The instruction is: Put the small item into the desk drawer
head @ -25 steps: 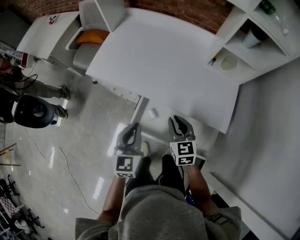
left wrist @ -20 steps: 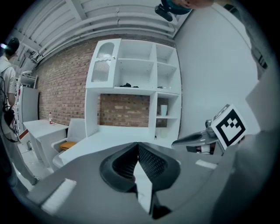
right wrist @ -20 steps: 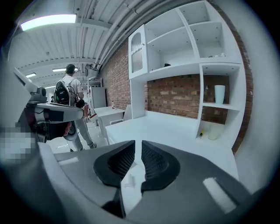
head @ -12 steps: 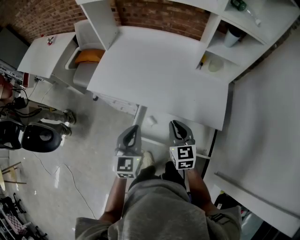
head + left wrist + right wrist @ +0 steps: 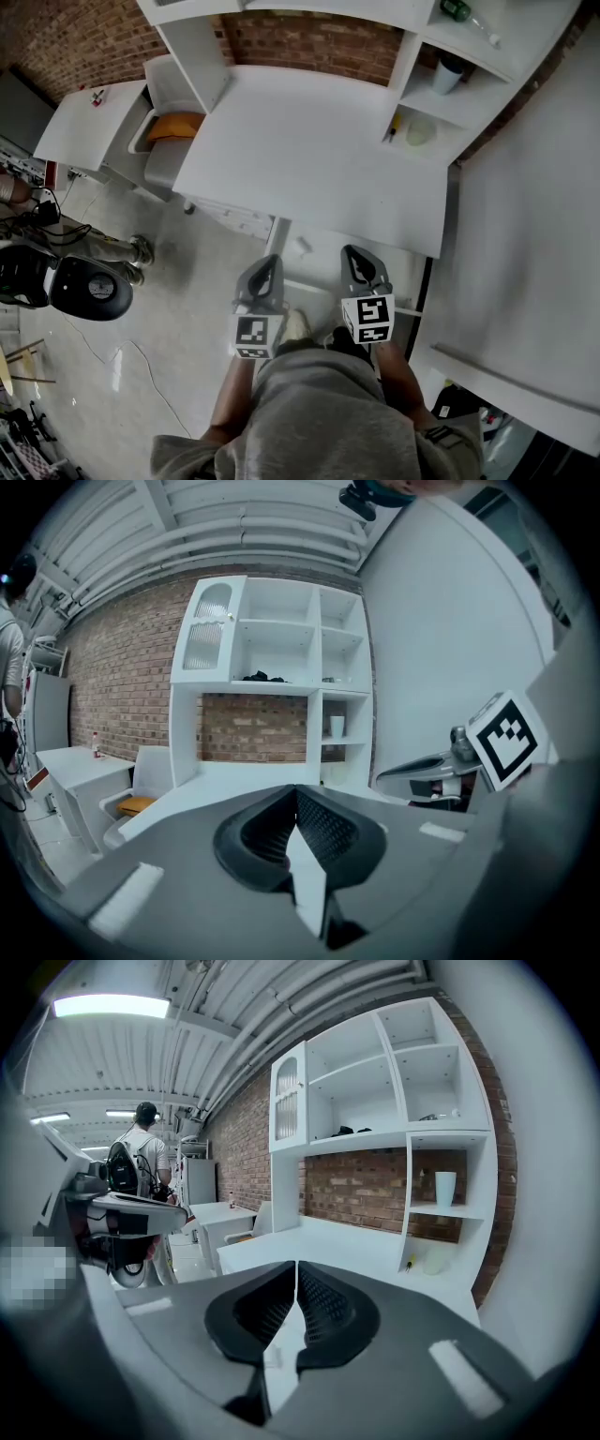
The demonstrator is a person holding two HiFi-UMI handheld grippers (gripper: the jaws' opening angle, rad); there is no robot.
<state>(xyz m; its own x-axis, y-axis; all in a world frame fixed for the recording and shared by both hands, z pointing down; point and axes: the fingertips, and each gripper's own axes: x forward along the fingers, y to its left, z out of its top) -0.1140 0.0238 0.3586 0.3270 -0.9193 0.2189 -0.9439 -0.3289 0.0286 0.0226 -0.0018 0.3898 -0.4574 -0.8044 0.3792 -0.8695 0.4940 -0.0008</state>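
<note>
- Two sets of jaws, both closed tip to tip with nothing pinched. The left gripper (image 5: 267, 263) shows its ribbed fingers (image 5: 328, 832) meeting along one line. The right gripper (image 5: 357, 253) shows its fingers (image 5: 323, 1309) doing the same.
- Each gripper carries its marker cube at the back, above a bare forearm. The two are held side by side, apart, both pointing toward the desk (image 5: 309, 150).
- The small item (image 5: 302, 246), white, lies on a white surface (image 5: 330, 246) just below the desk's front edge. It is ahead of and between the two grippers, and neither touches it. Whether that surface is the drawer I cannot tell.
- The desk is white and stands against a brick wall (image 5: 309, 42).
- At the desk's right end, a shelf unit (image 5: 405, 66) holds a white cup (image 5: 447, 73), a pale round thing (image 5: 419, 132) and a small yellow-tipped object (image 5: 395, 125).
- Left of the desk is a chair with an orange cushion (image 5: 180, 125), with a second white table (image 5: 89, 112) beyond it.
- In the right gripper view a person with a backpack (image 5: 139, 1162) stands far off at the left, back turned.
</note>
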